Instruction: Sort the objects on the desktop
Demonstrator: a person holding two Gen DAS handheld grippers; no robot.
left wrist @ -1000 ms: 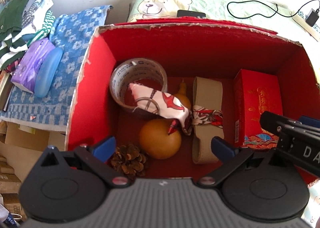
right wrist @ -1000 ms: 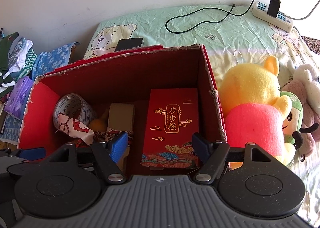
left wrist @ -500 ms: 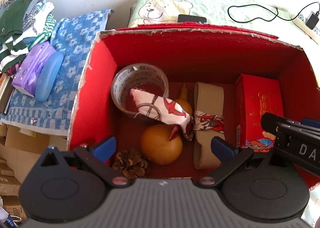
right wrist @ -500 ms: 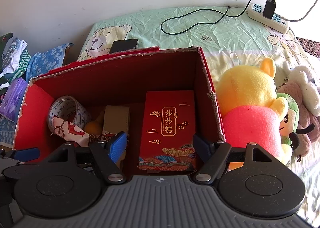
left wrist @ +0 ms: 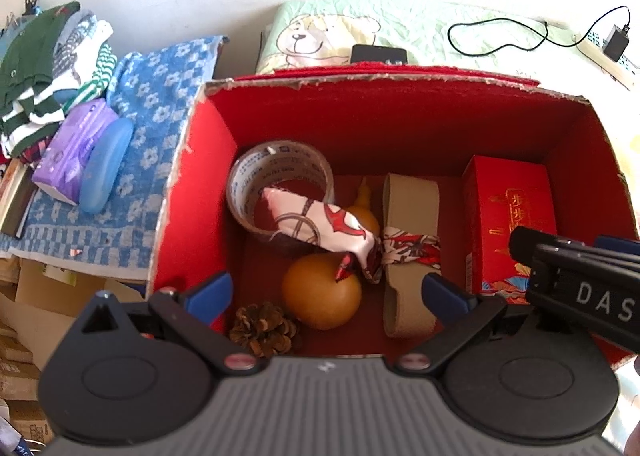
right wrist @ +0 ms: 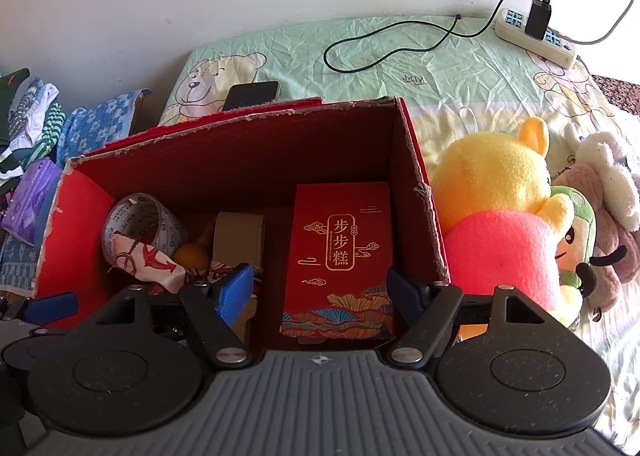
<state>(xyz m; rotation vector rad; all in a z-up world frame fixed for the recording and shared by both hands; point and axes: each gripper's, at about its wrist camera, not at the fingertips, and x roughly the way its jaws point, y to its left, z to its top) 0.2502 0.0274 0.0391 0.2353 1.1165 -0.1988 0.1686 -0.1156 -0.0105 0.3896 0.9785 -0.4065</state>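
Note:
A red cardboard box (left wrist: 192, 192) (right wrist: 420, 192) stands open on the bed. Inside lie a tape roll (left wrist: 280, 184) (right wrist: 140, 228), a patterned scarf (left wrist: 320, 224) (right wrist: 144, 260), an orange gourd (left wrist: 320, 296), a pine cone (left wrist: 264, 330), a beige band (left wrist: 408, 216) (right wrist: 240, 236) and a red gift box (left wrist: 512, 216) (right wrist: 340, 256). My left gripper (left wrist: 326, 290) hangs open above the box's near edge, over the gourd. My right gripper (right wrist: 322, 286) is open too, above the gift box's near end, nothing between its fingers.
A blue towel (left wrist: 140, 160) at the left carries a purple tissue pack (left wrist: 76, 148) and a blue case (left wrist: 106, 164), with folded clothes (left wrist: 44, 68) behind. Plush toys (right wrist: 512, 216) crowd the box's right side. A phone (right wrist: 252, 94), a cable and a power strip (right wrist: 536, 36) lie on the bedsheet.
Both grippers have pulled back and up from the box, so it looks smaller and farther in both views. Both stay open; the contents have not moved.

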